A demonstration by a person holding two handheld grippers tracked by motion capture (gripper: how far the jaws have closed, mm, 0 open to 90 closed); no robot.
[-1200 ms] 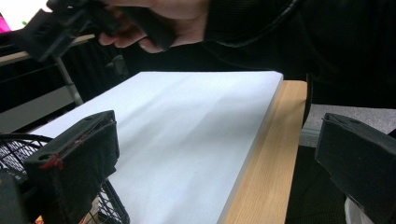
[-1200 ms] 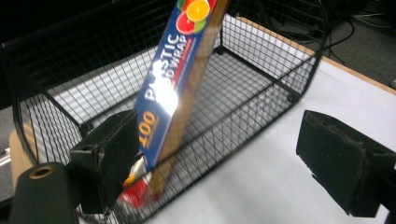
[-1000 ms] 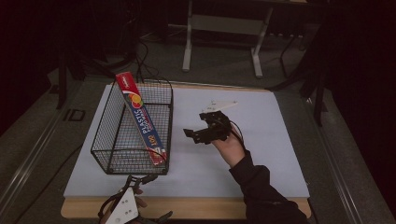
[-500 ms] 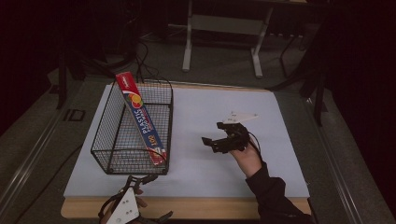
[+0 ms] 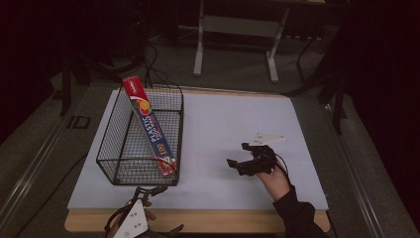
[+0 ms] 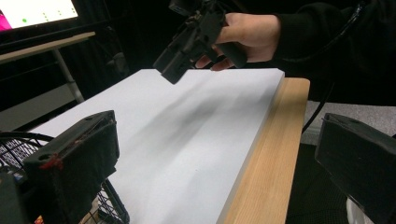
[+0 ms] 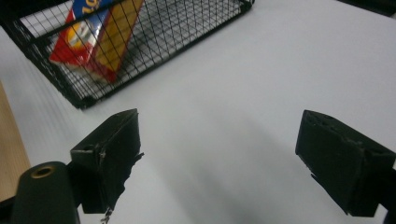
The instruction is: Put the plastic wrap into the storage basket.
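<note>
Two grippers, right gripper (image 5: 241, 159) hovering, fingers apart

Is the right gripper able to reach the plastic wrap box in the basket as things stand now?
Probably yes. The right gripper is open and empty. The plastic wrap box leans in the wire basket, its top end above the rim, and bare table lies between them.

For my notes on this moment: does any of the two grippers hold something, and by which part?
Nothing is held. The right gripper and the left gripper both have their jaws wide apart with only the table between them.
</note>
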